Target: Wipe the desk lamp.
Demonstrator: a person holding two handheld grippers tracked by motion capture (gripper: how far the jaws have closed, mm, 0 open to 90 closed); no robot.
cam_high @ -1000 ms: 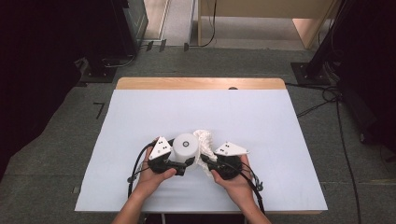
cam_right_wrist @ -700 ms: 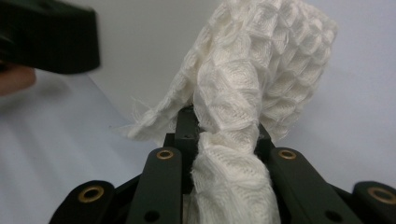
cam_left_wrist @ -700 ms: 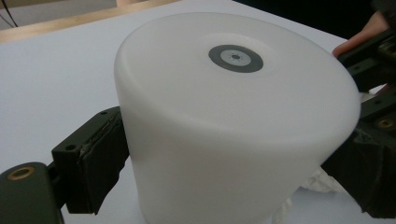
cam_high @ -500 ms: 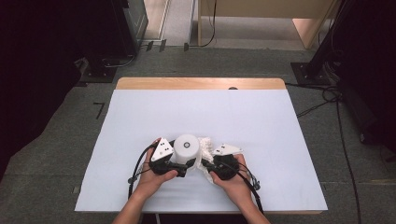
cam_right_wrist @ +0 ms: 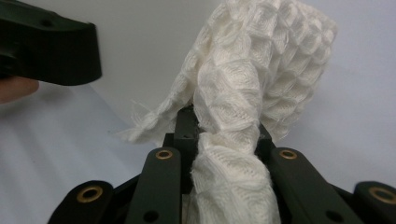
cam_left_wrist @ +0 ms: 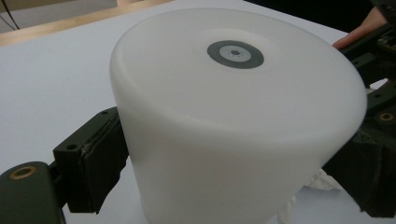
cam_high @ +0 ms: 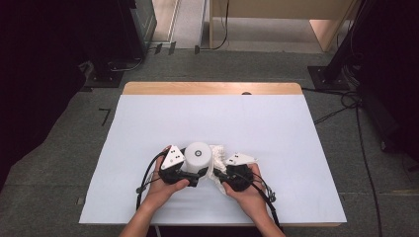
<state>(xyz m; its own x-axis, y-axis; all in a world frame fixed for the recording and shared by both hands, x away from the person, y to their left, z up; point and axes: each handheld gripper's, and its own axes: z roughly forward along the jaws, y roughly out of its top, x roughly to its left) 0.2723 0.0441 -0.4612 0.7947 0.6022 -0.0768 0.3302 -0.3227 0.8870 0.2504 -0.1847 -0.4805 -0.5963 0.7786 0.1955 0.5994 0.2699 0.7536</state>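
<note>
Even, bright light on the table (cam_high: pixel 148 128), dark surroundings; close gripper views look perhaps slightly soft.

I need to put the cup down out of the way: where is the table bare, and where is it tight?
Bare: the white sheet from the wooden far edge down to the grippers, plus both side margins. Crowded: the near middle, where the left gripper clamps the white cup beside the right gripper pinching the white cloth.

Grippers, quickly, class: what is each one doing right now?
Left gripper: closed on the white cup, upside down.
Right gripper: closed on the white cloth.
</note>
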